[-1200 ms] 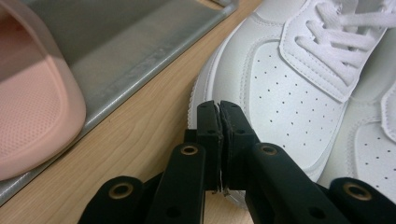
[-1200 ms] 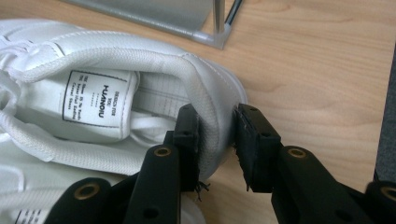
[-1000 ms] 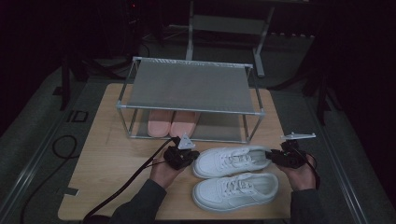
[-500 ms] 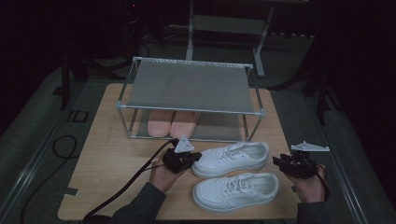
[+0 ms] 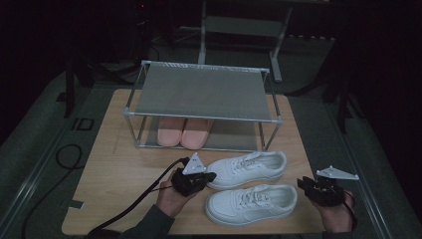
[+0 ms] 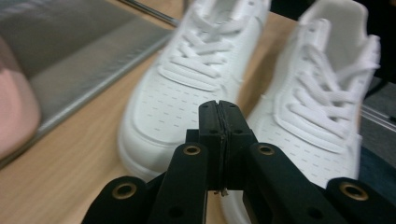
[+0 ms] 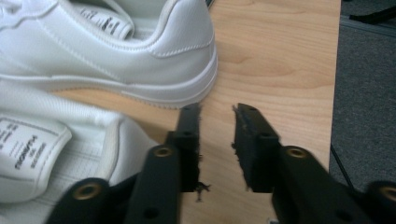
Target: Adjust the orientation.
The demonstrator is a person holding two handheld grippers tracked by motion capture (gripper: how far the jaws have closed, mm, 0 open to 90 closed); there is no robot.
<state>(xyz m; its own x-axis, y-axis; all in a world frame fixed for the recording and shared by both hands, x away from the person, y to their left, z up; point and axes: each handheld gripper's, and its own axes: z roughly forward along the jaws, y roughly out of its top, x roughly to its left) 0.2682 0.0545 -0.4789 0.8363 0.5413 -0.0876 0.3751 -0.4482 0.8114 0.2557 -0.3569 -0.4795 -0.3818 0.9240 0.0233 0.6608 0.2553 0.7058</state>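
Plainly, the pair of white lace-up leather sneakers lies side by side on the pale wooden tabletop (image 5: 114, 199) in front of the rack, toes toward the person's left; the nearer white sneaker (image 5: 251, 201) sits between the two grippers, and the farther white sneaker (image 5: 247, 168) lies just behind it. The left gripper (image 5: 205, 178) hovers at the toes with its jaws pressed together on nothing; the right gripper (image 5: 303, 183) waits just off the heels, jaws spread and empty, near the table's right edge. The risks, as I judge them: a shut left gripper can only shove a toe, skewing the shoe into its twin; the right one, closing on a soft heel collar, may pinch a thin fold and let the shoe swing or drop; a lifted shoe could also clip the metal-framed grey two-shelf rack (image 5: 199, 92), where pale pink slippers (image 5: 181, 133) already fill part of the lower shelf.
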